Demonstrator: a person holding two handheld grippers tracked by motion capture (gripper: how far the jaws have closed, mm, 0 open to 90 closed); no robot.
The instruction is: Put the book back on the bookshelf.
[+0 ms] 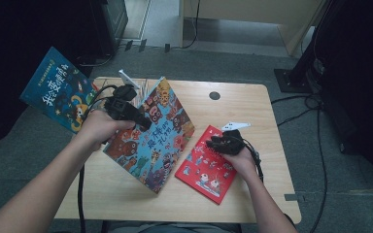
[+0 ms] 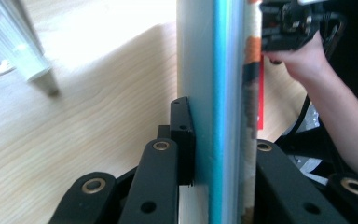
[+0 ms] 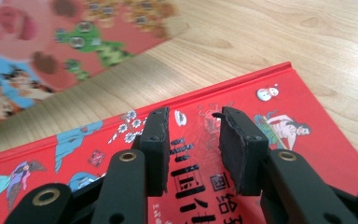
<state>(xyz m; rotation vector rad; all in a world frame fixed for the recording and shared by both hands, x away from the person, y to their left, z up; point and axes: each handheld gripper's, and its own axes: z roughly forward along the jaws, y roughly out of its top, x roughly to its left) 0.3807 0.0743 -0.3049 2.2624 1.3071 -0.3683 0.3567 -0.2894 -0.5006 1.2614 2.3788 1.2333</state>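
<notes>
With the red book (image 1: 205,165) lying flat at near right under the spread, empty jaws of the right gripper (image 1: 226,143), the big book (image 1: 150,133) pinched at its edge by the left gripper (image 1: 126,109) could be twisted loose and dropped onto the worktop (image 1: 243,104).

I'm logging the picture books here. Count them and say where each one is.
3. The monster-cover book is clamped in the left gripper, the red book lies flat under the right gripper, the blue book sits off the table's left edge.
</notes>
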